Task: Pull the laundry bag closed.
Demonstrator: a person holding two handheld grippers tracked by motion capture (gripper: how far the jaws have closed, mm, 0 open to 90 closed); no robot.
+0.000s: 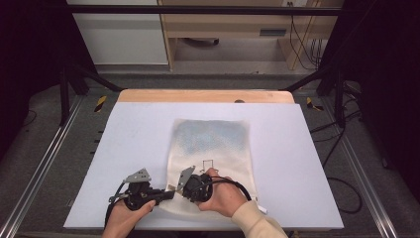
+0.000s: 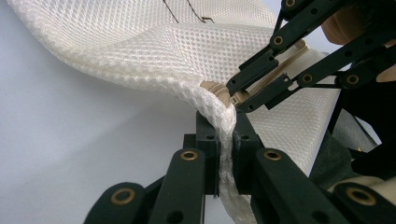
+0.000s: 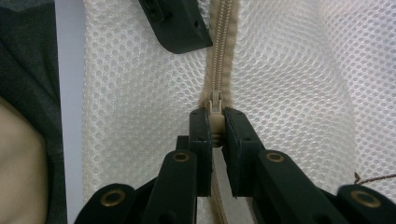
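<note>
A white mesh bag (image 1: pixel 210 148) with a beige zipper lies flat on the pale table mat (image 1: pixel 133 129). At the bag's near left corner my left gripper (image 1: pixel 171 192) is shut on a pinched fold of the mesh (image 2: pixel 226 135). Just to its right, my right gripper (image 1: pixel 181 190) is shut on the beige zipper pull (image 3: pixel 215 119). The zipper's teeth (image 3: pixel 223 37) run away from the jaws, still joined beyond the pull. In the left gripper view the right gripper's black jaws reach in from the right to the zipper's end (image 2: pixel 233 95). Both hands rest at the table's near edge.
A wooden strip (image 1: pixel 205 95) edges the table's far side. Black frame posts (image 1: pixel 64 84) stand at both far corners, with cables (image 1: pixel 346 193) trailing on the floor to the right. Bare mat (image 1: pixel 297 148) spreads left, right and beyond the bag.
</note>
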